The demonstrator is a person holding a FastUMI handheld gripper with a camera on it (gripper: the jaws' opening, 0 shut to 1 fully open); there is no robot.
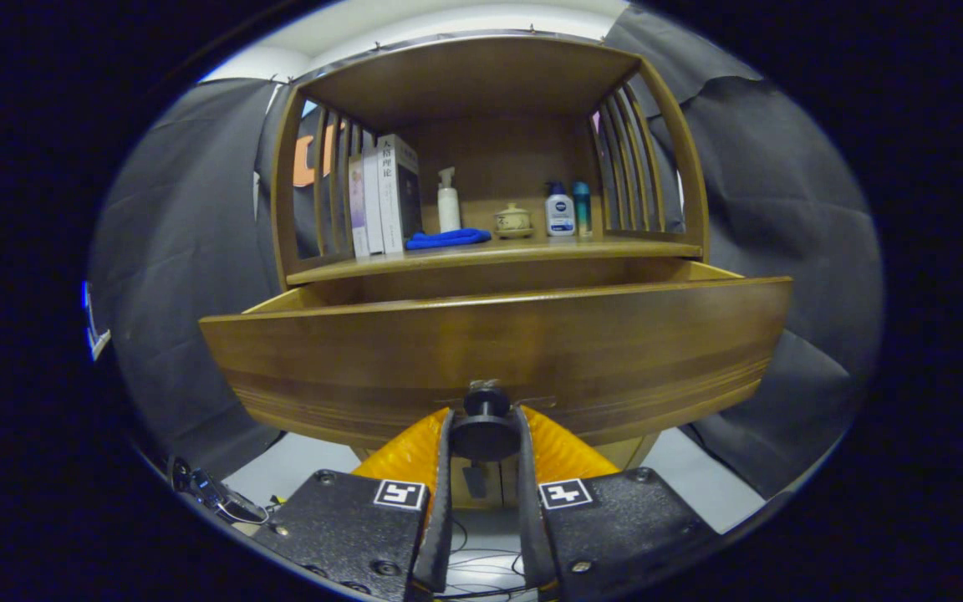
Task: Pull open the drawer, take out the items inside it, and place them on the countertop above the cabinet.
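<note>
One drawer (498, 351) stands pulled out from the cabinet (490, 251), its wide wooden front facing the gripper (484, 439). One dark round knob (484, 426) sits low on the middle of that front, and the two fingers are clamped on it, one pressing each side. The drawer front rises straight ahead of the fingers and hides whatever lies inside; from here the contents cannot be seen.

Above the drawer is the countertop (532, 248), a shelf under a wooden roof with slatted sides. On it I count three books (381, 196) standing upright at the left, one blue cloth (446, 239) lying just beside them, one white pump bottle (448, 201) standing behind the cloth, one small lidded cup (512, 221) near the middle, then one white bottle with a blue cap (559, 211) and one slim teal bottle (583, 209) close together at the right. The front strip of the countertop is bare.

Black cloth hangs on both sides of the cabinet. Below the drawer, between the fingers, some thin cables (481, 560) lie on the pale floor.
</note>
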